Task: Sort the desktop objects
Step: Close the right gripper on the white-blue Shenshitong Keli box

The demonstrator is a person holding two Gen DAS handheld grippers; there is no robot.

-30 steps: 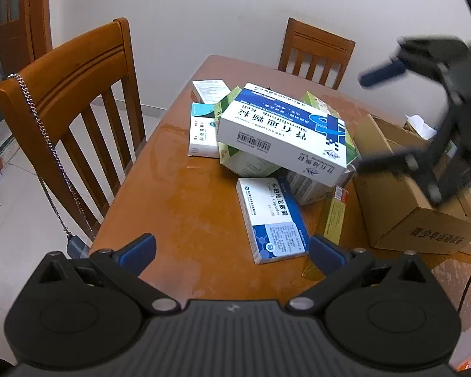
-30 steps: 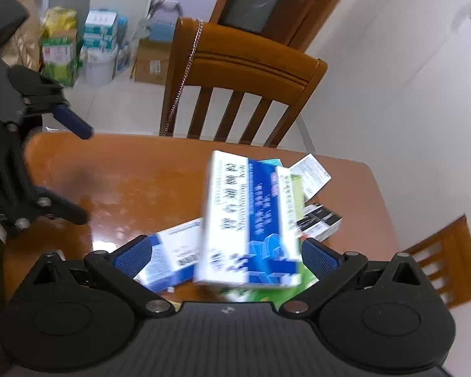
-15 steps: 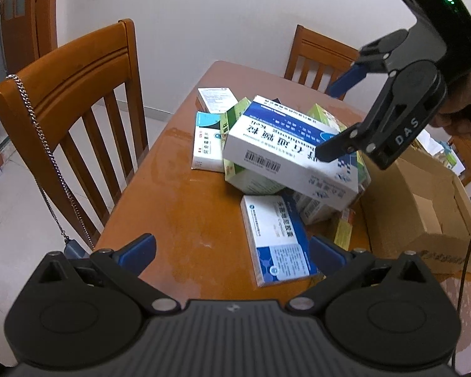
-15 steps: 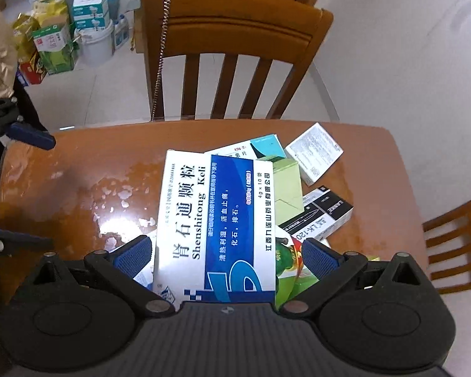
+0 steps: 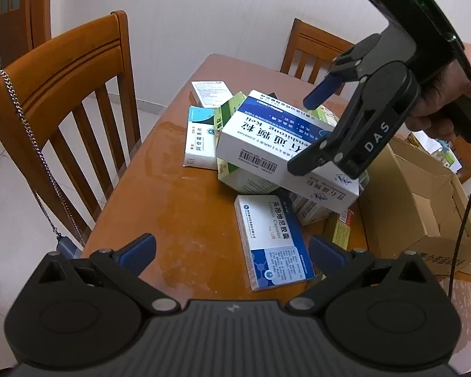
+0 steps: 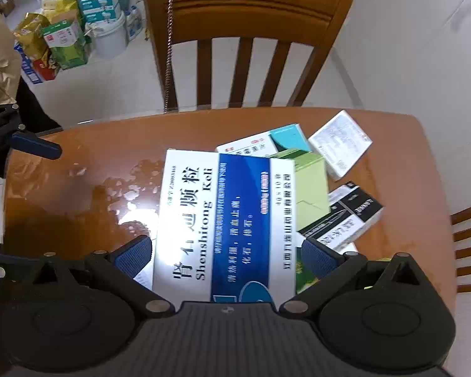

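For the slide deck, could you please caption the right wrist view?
Right gripper, open, straddles the large white-and-blue medicine box topping a pile on the wooden table.

White walls [image 5: 204, 15], pale tiled floor [image 6: 110, 84], wooden chairs [image 5: 78, 100].

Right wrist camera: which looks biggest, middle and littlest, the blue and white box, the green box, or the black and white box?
1. The blue and white box looks largest by far, though it also lies nearest the camera.
2. The green box.
3. The black and white box.
The last two look close in size, and both are partly hidden, so their order is unsure.
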